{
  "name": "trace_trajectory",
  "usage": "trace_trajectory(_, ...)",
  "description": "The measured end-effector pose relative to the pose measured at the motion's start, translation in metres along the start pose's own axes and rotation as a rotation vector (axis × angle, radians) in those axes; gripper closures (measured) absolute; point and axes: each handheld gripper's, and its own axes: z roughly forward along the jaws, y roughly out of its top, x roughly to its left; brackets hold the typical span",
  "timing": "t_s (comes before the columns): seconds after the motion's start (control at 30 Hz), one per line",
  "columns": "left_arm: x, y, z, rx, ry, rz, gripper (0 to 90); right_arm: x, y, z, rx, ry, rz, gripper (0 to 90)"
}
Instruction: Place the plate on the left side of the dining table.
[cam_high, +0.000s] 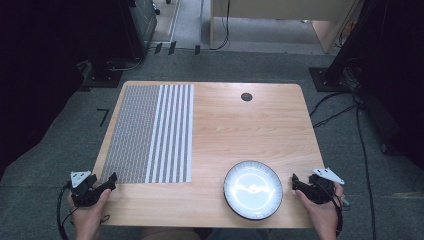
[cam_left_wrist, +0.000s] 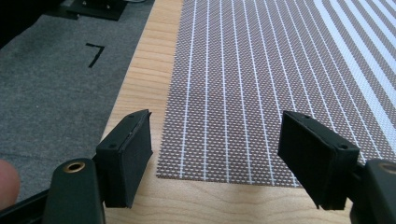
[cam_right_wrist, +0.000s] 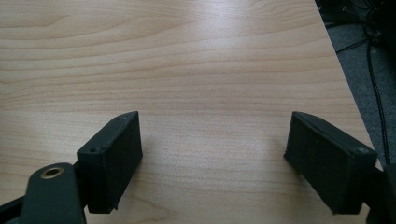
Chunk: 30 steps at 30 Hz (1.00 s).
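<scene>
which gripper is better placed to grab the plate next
Right, probably. The right gripper sits open just beside the plate rim, while the left gripper, also open, is at the mat corner across the table.

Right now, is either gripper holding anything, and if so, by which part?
Nothing is held. The left gripper stands open over the near edge of the striped placemat without pinching it, and the right gripper is open over bare table beside the plate.

Plate (cam_high: 253, 190) near right tool (cam_high: 296, 180)
</scene>
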Motion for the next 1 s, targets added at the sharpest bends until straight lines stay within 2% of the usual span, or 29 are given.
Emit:
trace_trajectory(0.13, 0.0, 0.001, -0.001, 0.0, -0.013, -0.01, 26.4, 0.0, 0.0, 0.001, 0.003, 0.0, 0.0, 16.0)
trace_trajectory(0.17, 0.002, 0.001, -0.002, 0.001, -0.056, -0.052, 26.7, 0.0, 0.0, 0.001, 0.004, -0.001, 0.001, 15.5)
trace_trajectory(0.2, 0.002, 0.001, -0.002, 0.001, -0.056, -0.052, 26.7, 0.0, 0.001, 0.001, 0.006, -0.002, 0.003, 15.0)
trace_trajectory(0.23, 0.004, 0.001, -0.004, -0.002, -0.076, -0.087, 26.9, 0.0, 0.001, 0.001, 0.006, -0.003, 0.004, 14.6)
trace_trajectory(0.3, 0.003, 0.001, -0.005, -0.006, -0.057, -0.074, 27.9, 0.0, 0.001, 0.001, 0.006, -0.003, 0.003, 14.4)
trace_trajectory(0.43, -0.002, 0.001, -0.005, -0.01, -0.056, -0.06, 27.9, 0.0, 0.001, 0.001, 0.005, -0.001, 0.006, 14.7)
trace_trajectory(0.7, -0.012, 0.001, -0.006, -0.018, -0.058, -0.021, 27.4, -0.005, -0.001, -0.004, -0.008, 0.018, 0.06, 15.6)
trace_trajectory(1.0, -0.024, 0.0, -0.008, -0.022, -0.074, 0.004, 27.2, -0.001, 0.003, -0.017, -0.061, 0.02, 0.091, 19.8)
